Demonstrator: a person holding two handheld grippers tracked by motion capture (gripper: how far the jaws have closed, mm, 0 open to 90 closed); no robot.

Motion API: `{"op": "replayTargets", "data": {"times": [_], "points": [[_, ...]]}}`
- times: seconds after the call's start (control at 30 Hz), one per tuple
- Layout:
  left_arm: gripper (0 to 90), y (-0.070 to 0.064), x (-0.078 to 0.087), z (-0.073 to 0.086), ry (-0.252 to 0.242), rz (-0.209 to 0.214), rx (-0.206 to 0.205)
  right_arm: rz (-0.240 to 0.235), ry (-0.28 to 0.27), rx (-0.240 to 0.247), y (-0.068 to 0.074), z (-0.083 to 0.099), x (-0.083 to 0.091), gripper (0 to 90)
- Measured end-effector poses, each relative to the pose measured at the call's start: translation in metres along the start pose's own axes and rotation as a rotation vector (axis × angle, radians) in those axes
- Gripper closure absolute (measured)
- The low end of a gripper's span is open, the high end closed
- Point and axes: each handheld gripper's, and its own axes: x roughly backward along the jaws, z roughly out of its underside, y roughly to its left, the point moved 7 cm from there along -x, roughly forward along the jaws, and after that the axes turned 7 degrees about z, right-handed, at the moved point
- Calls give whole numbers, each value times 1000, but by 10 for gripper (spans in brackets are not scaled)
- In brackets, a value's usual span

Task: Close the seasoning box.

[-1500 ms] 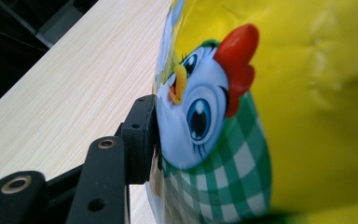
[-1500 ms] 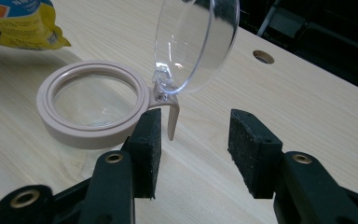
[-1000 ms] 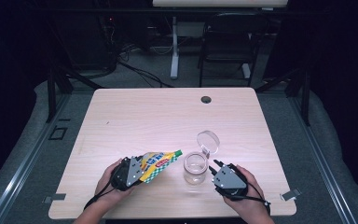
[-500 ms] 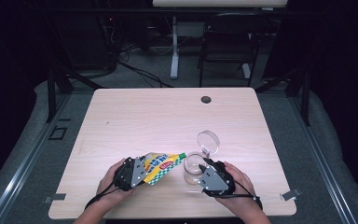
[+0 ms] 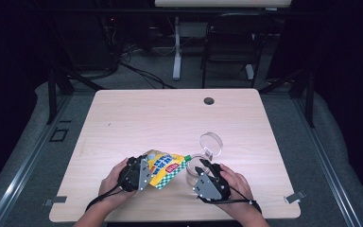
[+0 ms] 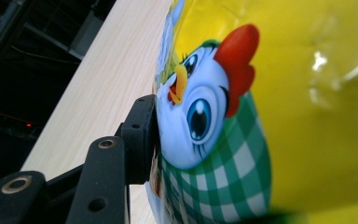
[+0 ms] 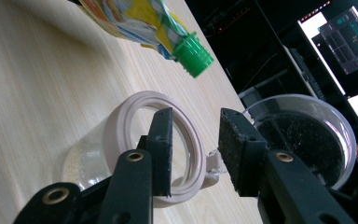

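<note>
Tilting capped pouch (image 5: 163, 168), left gripper (image 5: 139, 173) clamping it; right gripper (image 5: 202, 171), fingers part-open, straddling open jar's (image 5: 194, 169) rim; pouring not begun.

Light wood table (image 5: 170, 118): clear jar (image 5: 194, 169) near front edge.

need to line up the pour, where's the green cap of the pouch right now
In the high view the green cap sits near the table's front edge, just left of the clear jar, pointing toward it from the pouch the left gripper holds.

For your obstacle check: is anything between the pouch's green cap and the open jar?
Nothing visible. The pouch, held by the left gripper, has its green cap beside the jar; the hinged lid is swung aside.
</note>
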Motion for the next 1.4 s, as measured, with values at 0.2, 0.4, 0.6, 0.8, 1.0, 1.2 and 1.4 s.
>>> {"op": "replayTargets", "data": {"times": [0.2,0.4,0.6,0.8,1.0,1.2,1.4], "points": [[536,2,1,-3,5,-26,-34,16,-16,8,3,-2,-1,624],[537,0,1,-4,13,-41,-64,29,-17,39,6,-3,-2,616],[537,-2,-1,-10,7,-57,-101,43,-12,67,8,-3,-4,614],[549,-4,-2,-15,21,-71,-156,66,-21,121,11,-5,-5,615],[550,-7,-3,-16,24,-70,-171,77,-39,186,17,-7,-9,644],[550,-5,-2,-16,30,-86,-181,95,-29,250,21,-10,-11,675],[551,-4,-3,-15,38,-83,-187,104,-20,289,23,-10,-13,679]]}}
